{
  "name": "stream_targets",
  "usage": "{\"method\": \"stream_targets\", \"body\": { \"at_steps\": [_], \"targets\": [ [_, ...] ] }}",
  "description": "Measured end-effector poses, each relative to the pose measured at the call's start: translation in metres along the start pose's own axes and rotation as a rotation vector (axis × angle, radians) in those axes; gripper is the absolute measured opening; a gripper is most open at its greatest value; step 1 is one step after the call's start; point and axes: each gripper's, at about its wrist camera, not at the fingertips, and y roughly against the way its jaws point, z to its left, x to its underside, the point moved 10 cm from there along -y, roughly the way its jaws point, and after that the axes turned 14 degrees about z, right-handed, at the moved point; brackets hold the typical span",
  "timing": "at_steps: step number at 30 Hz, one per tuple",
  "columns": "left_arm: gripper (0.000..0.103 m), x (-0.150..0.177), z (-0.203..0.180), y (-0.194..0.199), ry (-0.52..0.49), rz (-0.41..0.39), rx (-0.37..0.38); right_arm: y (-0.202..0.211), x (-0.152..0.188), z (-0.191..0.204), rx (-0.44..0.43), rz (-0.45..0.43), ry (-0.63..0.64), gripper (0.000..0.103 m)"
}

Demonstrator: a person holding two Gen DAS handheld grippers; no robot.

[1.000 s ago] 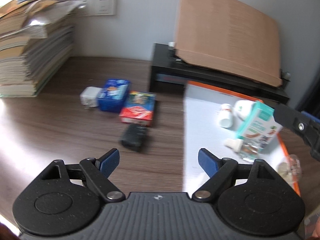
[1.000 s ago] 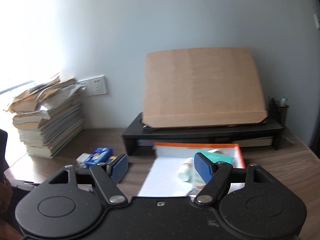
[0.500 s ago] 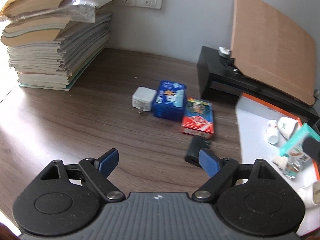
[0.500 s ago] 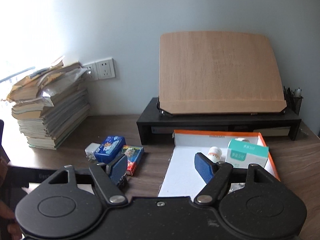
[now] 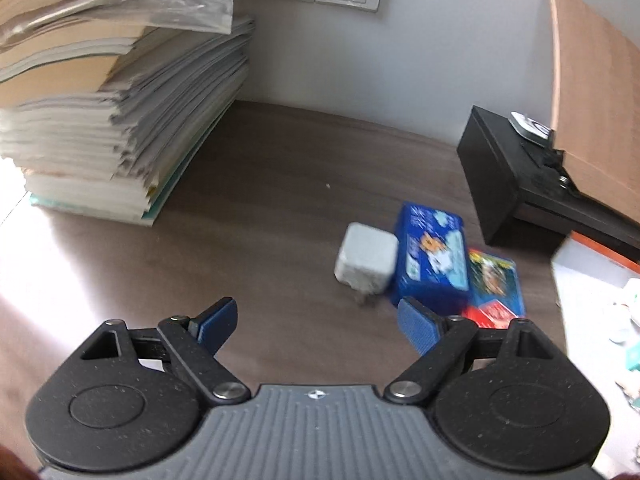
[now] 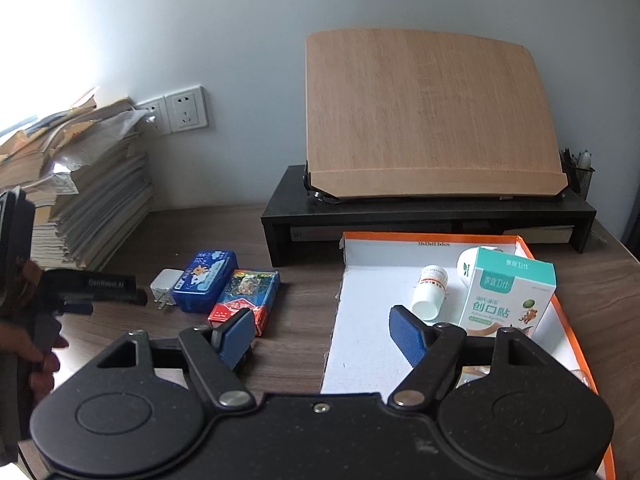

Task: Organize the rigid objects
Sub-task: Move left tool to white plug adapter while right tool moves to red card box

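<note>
Lying on the wooden desk, a white plug adapter touches a blue tin, with a red card box just beside that. Left gripper hangs near them, fingers spread, empty. Right gripper gapes empty too, over the orange-rimmed tray holding a teal plaster box and white bottle.

Left tool nearer charger (leftward)
</note>
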Motion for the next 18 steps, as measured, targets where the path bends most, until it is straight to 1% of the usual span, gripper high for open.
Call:
{"method": "stream_targets", "body": {
  "at_steps": [7,9,13,15,18],
  "targets": [
    [0.089,-0.029,0.000,-0.029,-0.046,0.003,0.025,-0.012,0.001,0.004,0.046,0.031,-0.013,0.088],
    [0.089,-0.032,-0.003,-0.038,-0.069,0.017,0.038,-0.015,0.001,0.005,0.057,0.039,-0.018,0.088],
    [0.088,-0.035,-0.015,-0.044,-0.111,0.018,0.090,-0.021,0.001,0.004,0.080,0.052,-0.030,0.088],
    [0.088,-0.036,-0.020,-0.046,-0.133,0.012,0.099,-0.024,0.000,0.004,0.088,0.058,-0.037,0.088],
    [0.088,-0.036,-0.021,-0.047,-0.135,0.014,0.121,-0.028,-0.001,0.006,0.093,0.062,-0.041,0.088]
  ]
}}
